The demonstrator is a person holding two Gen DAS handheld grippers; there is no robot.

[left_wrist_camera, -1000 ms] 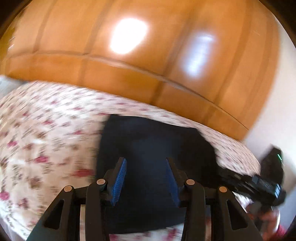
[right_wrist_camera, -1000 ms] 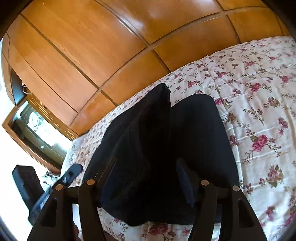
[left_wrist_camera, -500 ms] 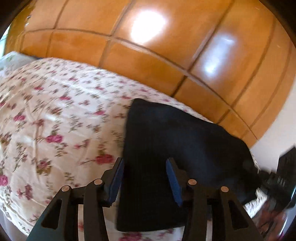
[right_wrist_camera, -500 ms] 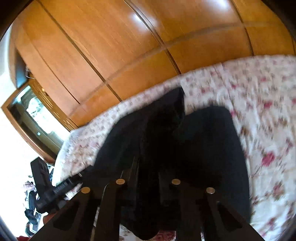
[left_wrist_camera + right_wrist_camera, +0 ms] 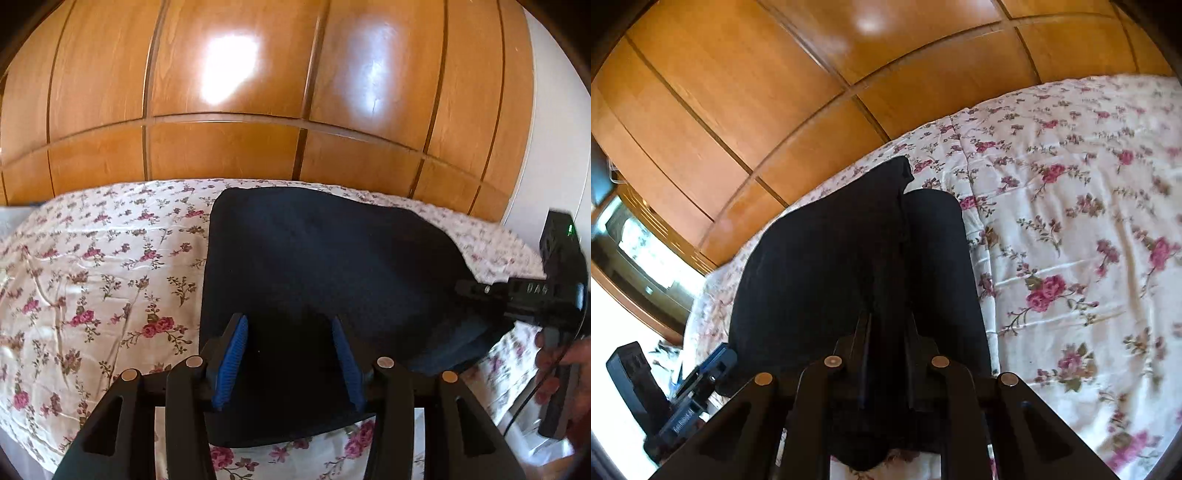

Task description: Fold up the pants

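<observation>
Since the earlier frames both grippers have shifted w/ the cloth: the right gripper (image 5: pixel 886 325), which stood wide around a raised fold of the pants (image 5: pixel 846 258), has clamped down on it, jaws now narrow w/ dark fabric bunched between them. That fold stands up as a ridge running away from the fingers toward a peaked corner near the wood panels (image 5: pixel 738 92). The left gripper (image 5: pixel 290 332) has swung round, so the far edge of the bed now runs about level across its view; its jaws have just been opening a bit more. They stand fairly wide, blue pads (image 5: pixel 232 354) hovering over the near part of the pants, nothing pinched between them.

Pants are dark navy/black, lying on the floral bedspread (image 5: pixel 92 277), roughly mid-bed toward the near edge, mostly flat on the left gripper's side, lifted on the right's. In the left wrist view the right gripper's body shows at the far right edge of the cloth, w/ a hand (image 5: pixel 565 373) on its handle.
</observation>
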